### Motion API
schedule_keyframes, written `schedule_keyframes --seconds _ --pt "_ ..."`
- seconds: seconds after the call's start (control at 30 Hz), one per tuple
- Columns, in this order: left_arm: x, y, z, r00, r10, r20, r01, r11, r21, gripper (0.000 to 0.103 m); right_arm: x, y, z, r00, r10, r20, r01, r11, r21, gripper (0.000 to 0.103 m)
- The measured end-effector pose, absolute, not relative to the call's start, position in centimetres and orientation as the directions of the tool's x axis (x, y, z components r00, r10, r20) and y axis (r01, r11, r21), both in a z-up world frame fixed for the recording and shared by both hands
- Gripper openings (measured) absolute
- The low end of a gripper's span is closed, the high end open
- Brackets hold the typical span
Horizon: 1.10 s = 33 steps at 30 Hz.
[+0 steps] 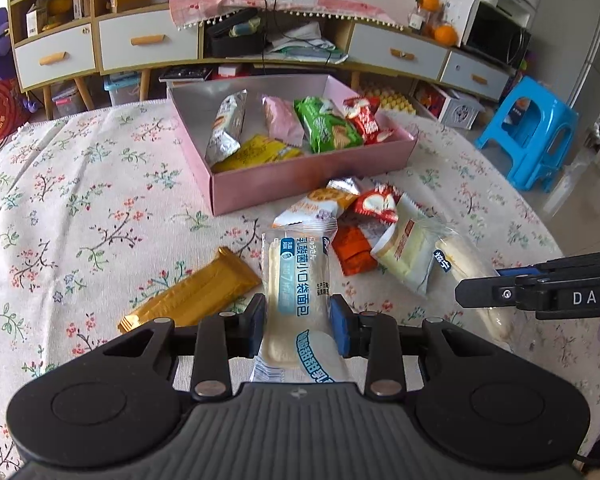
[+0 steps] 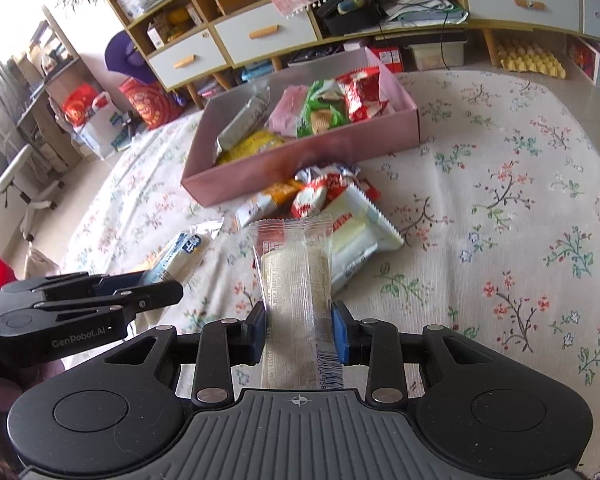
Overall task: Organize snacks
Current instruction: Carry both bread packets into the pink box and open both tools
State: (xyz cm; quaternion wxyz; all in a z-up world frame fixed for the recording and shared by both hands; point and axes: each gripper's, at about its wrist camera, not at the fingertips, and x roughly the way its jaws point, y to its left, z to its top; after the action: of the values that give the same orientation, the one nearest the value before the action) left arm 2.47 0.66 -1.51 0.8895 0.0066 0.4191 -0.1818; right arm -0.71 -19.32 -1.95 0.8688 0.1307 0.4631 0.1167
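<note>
Two grippers working over the bench [image 1: 80, 184]. Pink box [image 1: 300, 184] holding five snack packs. Left gripper [image 1: 298, 318] fingers closing on a white bread pack with blue lettering [image 1: 296, 280], sitting between the pads. Right gripper [image 2: 299, 330] fingers pinching a clear-wrapped pale bread stick [image 2: 296, 276]. Gold bar [image 1: 192, 292] lying just beside

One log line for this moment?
left gripper: shut on bread pack | right gripper: shut on clear-wrapped bread | pink box: five snacks inside
</note>
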Motion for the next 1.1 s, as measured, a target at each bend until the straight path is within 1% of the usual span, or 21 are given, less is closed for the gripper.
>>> schedule_keyframes --seconds 0.43,0.73,1.1 --pt "4.9 -0.2 0.6 0.625 -0.338 -0.704 0.285 0.938 -0.197 0.031 2.3 -19.0 -0.3 0.594 0.326 -0.736 -0.05 0.927 0.371 0.032" --pt "7.6 -0.5 0.9 0.657 -0.328 -0.679 0.228 0.945 -0.236 0.031 5.3 -19.1 -0.1 0.631 0.314 -0.71 -0.026 0.923 0.384 0.032" --pt "12.3 -1.5 0.0 0.674 -0.287 -0.681 0.2 0.958 -0.205 0.031 10.9 -19.1 -0.3 0.653 0.328 -0.682 -0.027 0.911 0.412 0.032"
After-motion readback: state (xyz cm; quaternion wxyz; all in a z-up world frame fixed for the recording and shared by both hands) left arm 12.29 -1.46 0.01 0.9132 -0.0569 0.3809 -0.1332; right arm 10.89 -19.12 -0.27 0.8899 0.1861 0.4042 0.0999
